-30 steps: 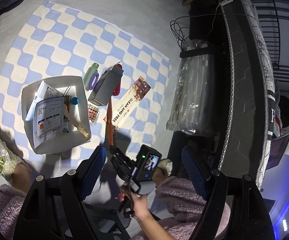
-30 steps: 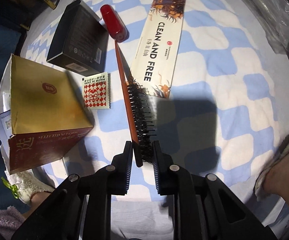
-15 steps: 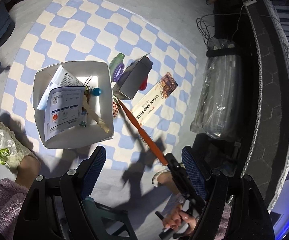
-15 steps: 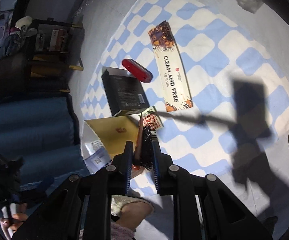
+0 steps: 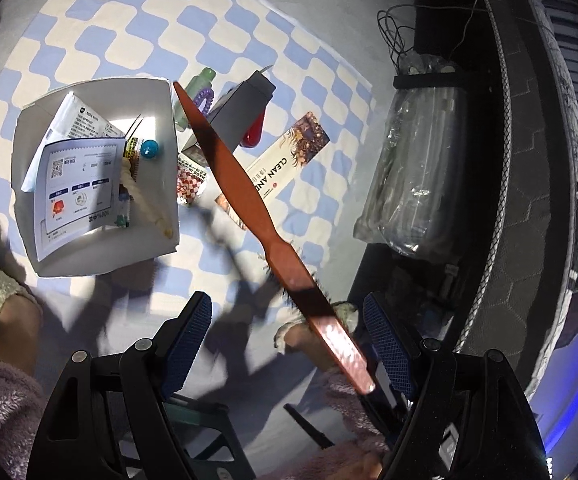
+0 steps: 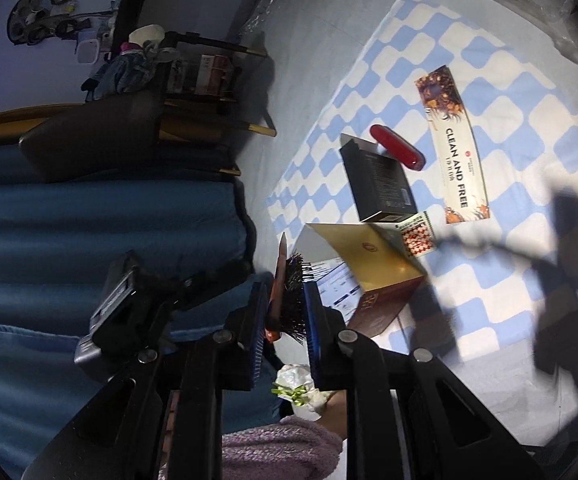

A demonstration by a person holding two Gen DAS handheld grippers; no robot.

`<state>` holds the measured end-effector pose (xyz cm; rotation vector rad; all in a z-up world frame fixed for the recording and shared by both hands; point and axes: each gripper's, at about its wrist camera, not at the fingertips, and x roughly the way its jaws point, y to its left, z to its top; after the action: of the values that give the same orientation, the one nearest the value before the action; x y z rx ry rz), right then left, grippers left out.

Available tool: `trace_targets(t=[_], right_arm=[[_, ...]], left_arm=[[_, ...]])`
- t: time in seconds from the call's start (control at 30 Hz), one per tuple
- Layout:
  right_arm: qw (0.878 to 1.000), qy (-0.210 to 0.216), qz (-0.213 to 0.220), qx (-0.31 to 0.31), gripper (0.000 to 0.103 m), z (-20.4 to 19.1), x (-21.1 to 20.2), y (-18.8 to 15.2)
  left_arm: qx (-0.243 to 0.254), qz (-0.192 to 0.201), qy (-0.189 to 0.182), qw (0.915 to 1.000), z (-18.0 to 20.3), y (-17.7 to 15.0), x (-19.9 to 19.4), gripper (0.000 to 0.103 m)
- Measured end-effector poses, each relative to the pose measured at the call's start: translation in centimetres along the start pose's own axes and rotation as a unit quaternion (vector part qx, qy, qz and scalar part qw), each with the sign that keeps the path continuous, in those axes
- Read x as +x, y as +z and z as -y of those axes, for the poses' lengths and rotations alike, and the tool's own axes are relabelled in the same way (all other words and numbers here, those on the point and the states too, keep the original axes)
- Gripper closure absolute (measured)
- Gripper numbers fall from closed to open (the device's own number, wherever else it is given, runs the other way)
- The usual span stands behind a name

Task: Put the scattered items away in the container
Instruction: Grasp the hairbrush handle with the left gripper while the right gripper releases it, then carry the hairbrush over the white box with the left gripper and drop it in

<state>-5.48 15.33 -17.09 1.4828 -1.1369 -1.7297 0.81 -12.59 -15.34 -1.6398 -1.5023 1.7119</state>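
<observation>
- Since a second ago your right gripper (image 6: 286, 322) has lifted the hairbrush (image 5: 265, 224) off the checkered mat (image 5: 137, 20); then its bristle head lay on the cloth, now the whole brush hangs in the air, its pointed handle tip reaching over the right rim of the box.
- At the left of the left wrist view, the open white box (image 5: 165, 92) sits on the mat, holding leaflets, a blue ball (image 5: 150, 149) and a cream stick-shaped item.
- Just right of the box lie a green bottle (image 5: 195, 92) with a purple coil hair tie, a red-and-white patterned sachet (image 5: 190, 184) and a dark grey carton (image 5: 241, 108).
- Further right, a red tube (image 6: 396, 147) lies beside the carton, then the long "CLEAN AND FREE" carton (image 6: 455, 152).
- Your left gripper (image 5: 287, 348) hangs with its jaws spread wide and nothing between the pads; the brush crosses in front of it without touching.
- Your right gripper is clenched on the brush's bristle head, one pad on the wooden back, the other against the bristles.
- A wrapped clear-plastic bundle (image 5: 417, 168) stands at the far right, off the mat.
</observation>
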Motion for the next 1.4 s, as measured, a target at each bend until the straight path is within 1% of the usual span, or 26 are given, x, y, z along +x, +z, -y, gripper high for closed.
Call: trace_targets(t=[0.07,0.1,0.17,0.2,0.23,0.27,0.3,0.33,0.37,0.4,0.43,0.5,0.53,0.67,0.7,0.8,0.9,0.97,1.03,1.17,1.27,1.4], right_arm=[[1.0,0.016,-0.003,-0.012,0.084,-0.9,-0.4,-0.4],[1.0,0.021,-0.004,-0.018,0.084,-1.4,-0.6,-0.5],[0.999,0.026,-0.003,-0.032,0.084,-2.1,-0.9,-0.7],[0.999,0.028,-0.003,-0.039,0.084,-2.4,-1.0,-0.7],[0.999,0.029,-0.001,-0.044,0.084,-2.7,-1.2,-0.8],[0.998,0.032,0.0,-0.048,0.084,-2.9,-1.3,-0.8],[0.998,0.035,0.001,-0.051,0.084,-3.1,-1.3,-0.9],[0.998,0.038,0.0,-0.054,0.084,-3.1,-1.4,-1.0],[0.997,0.042,-0.001,-0.057,0.084,-3.3,-1.4,-1.0],[0.997,0.045,-0.003,-0.06,0.084,-3.4,-1.4,-1.1],[0.997,0.045,-0.006,-0.064,0.083,-3.5,-1.3,-1.2],[0.996,0.04,-0.008,-0.076,0.083,-3.8,-1.1,-1.4],[0.996,0.036,-0.01,-0.084,0.083,-4.0,-1.0,-1.5],[0.994,0.035,-0.025,-0.098,0.083,-4.4,-0.4,-2.0],[0.994,0.036,-0.028,-0.097,0.082,-4.4,-0.2,-2.0],[0.996,0.04,-0.038,-0.077,0.081,-4.0,0.2,-1.9],[0.997,0.037,-0.043,-0.052,0.081,-3.2,0.4,-1.5],[0.998,0.035,-0.039,-0.037,0.081,-2.6,0.2,-1.3],[0.999,0.027,-0.024,-0.022,0.081,-2.1,-0.2,-1.1],[1.0,0.014,-0.014,-0.002,0.079,-1.1,-0.4,-0.6],[1.0,0.011,-0.013,0.017,0.079,-0.4,-0.3,-0.3],[1.0,0.0,-0.015,0.026,0.079,0.1,-0.1,-0.2]], left_arm=[[-0.016,0.022,-0.029,0.9992,-1.0,0.3,-0.3,0.026],[-0.017,0.036,-0.034,0.9987,-1.2,0.6,-0.5,0.026],[-0.005,0.058,-0.028,0.998,-1.5,0.9,-1.1,0.026],[0.004,0.062,-0.025,0.9977,-1.5,1.0,-1.2,0.026],[0.011,0.06,-0.025,0.9978,-1.4,1.1,-1.2,0.03],[0.014,0.055,-0.031,0.9979,-1.3,1.0,-1.0,0.046],[0.01,0.046,-0.04,0.9981,-1.4,0.8,-0.7,0.055],[0.004,0.034,-0.047,0.9983,-1.4,0.5,-0.3,0.068],[-0.001,0.024,-0.052,0.9983,-1.4,0.3,0.2,0.078],[-0.002,0.019,-0.05,0.9985,-1.4,0.1,0.4,0.082],[-0.001,0.022,-0.039,0.999,-1.4,0.0,0.5,0.086],[0.009,0.04,-0.018,0.999,-1.0,0.2,0.2,0.087],[0.016,0.049,-0.014,0.9986,-0.7,0.1,-0.2,0.087],[0.033,0.073,-0.011,0.9967,0.5,-0.2,-1.8,0.089],[0.037,0.078,-0.008,0.9962,0.6,-0.4,-2.1,0.089],[0.043,0.091,0.007,0.9949,0.6,-0.8,-2.9,0.09],[0.031,0.098,0.016,0.9945,-0.2,-0.9,-3.5,0.09],[0.02,0.097,0.019,0.9949,-0.9,-1.1,-3.9,0.09],[0.011,0.095,0.025,0.9951,-1.5,-1.1,-4.1,0.09],[0.014,0.089,0.053,0.9945,-1.7,-1.2,-4.1,0.09],[0.02,0.073,0.07,0.9946,-1.5,-1.2,-3.6,0.09],[0.027,0.037,0.091,0.9948,-1.5,-0.4,-2.4,0.09]])
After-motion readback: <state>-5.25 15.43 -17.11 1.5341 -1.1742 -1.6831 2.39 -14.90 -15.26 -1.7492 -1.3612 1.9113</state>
